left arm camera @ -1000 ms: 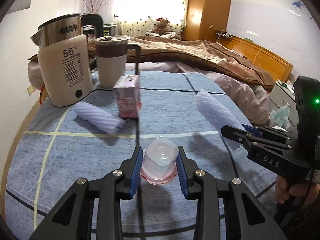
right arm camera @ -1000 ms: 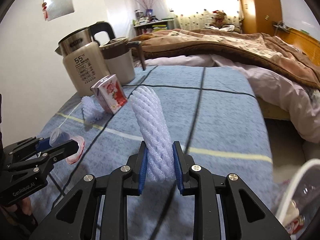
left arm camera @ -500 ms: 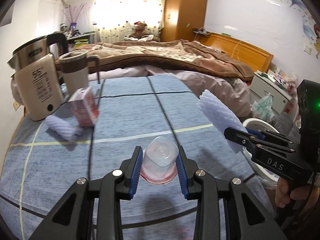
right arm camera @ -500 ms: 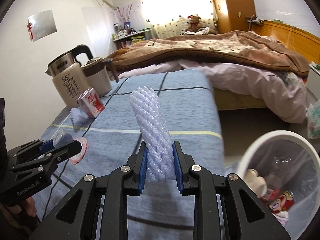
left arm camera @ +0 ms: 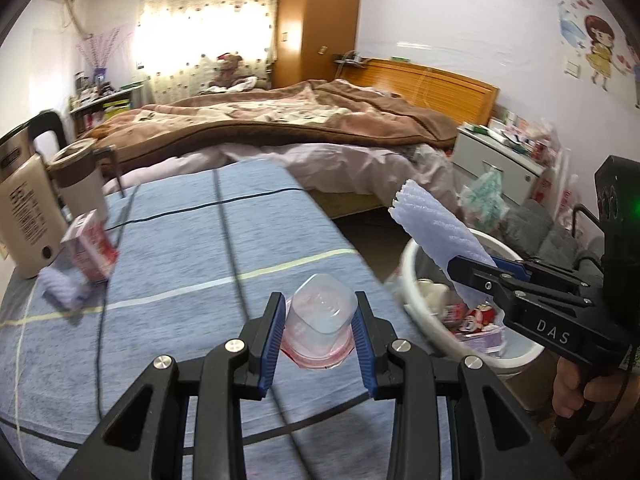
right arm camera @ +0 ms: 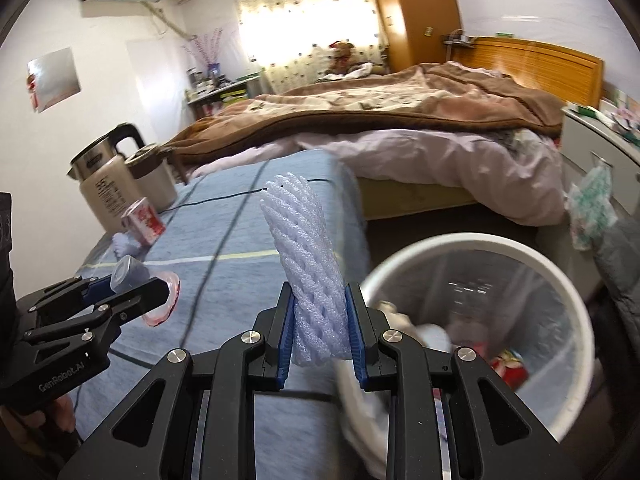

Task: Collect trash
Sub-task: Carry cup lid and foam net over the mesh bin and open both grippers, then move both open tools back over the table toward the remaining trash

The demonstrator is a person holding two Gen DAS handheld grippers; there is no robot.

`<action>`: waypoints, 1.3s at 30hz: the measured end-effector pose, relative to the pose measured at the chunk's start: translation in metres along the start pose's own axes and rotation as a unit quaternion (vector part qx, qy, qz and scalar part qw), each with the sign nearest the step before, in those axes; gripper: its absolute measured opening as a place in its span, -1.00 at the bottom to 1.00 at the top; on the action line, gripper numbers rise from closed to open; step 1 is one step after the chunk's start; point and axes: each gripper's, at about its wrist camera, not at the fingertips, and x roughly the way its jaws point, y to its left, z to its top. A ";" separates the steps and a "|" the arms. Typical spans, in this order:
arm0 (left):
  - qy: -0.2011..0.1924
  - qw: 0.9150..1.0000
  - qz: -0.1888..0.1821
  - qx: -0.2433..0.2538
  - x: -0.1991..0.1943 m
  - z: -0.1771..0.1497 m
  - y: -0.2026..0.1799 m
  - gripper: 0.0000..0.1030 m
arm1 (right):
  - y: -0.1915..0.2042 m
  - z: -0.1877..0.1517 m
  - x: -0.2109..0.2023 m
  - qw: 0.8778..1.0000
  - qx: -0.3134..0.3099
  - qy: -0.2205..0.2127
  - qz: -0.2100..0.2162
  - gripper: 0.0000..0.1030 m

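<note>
Two grippers loaded, both over the right end of the blue checked table point(left arm camera: 168, 264).

Far left on the table: kettle point(left arm camera: 24, 216) against the wall, mug point(left arm camera: 80, 178) just beside it. In front of them a pink drink carton point(left arm camera: 90, 248), tilted, with a second foam net sleeve point(left arm camera: 64, 290) lying just beside it on the cloth. Both are well apart from your grippers. This part of the view is blurred.

Your left gripper point(left arm camera: 319, 330) pinches a clear plastic cup point(left arm camera: 320, 320) with a pink rim; blue pads point(left arm camera: 271, 334) press on both sides of it. The cup sits base-forward, above the table's right edge. From the right wrist view the same gripper point(right arm camera: 160, 286) shows at lower left, cup point(right arm camera: 132, 274) sticking out sideways.

Your right gripper point(right arm camera: 319, 344) clamps a white foam net sleeve point(right arm camera: 308, 264) near its lower end; the sleeve stands roughly upright between the pads point(right arm camera: 285, 344). In the left wrist view that gripper point(left arm camera: 480, 270) sits over the bin with the sleeve point(left arm camera: 436, 232) angled up and left.

Right: white round trash bin point(right arm camera: 568, 292) on the floor just beside the table, already holding wrappers and other trash. The right gripper's tips are at the bin's near-left rim. The left gripper is next to the bin point(left arm camera: 408, 256), not over it.

Behind: a bed with a brown blanket point(right arm camera: 400, 108).
</note>
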 end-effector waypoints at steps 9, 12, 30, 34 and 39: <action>0.004 0.998 -0.045 0.035 0.018 0.012 -0.063 -0.32 | -0.056 -0.015 -0.026 0.998 0.041 0.000 -0.056 -0.51; 0.009 0.997 -0.060 0.046 0.024 0.014 -0.081 -0.32 | -0.073 -0.020 -0.032 0.996 0.051 0.002 -0.073 -0.51; 0.056 0.991 -0.098 0.067 0.060 0.005 -0.139 -0.31 | -0.128 -0.048 -0.021 0.986 0.081 0.065 -0.130 -0.49; 0.061 0.991 -0.099 0.070 0.062 0.004 -0.140 -0.26 | -0.131 -0.049 -0.019 0.985 0.084 0.071 -0.135 -0.48; 0.058 0.991 -0.100 0.068 0.060 0.004 -0.139 0.14 | -0.131 -0.049 -0.020 0.985 0.083 0.072 -0.136 -0.30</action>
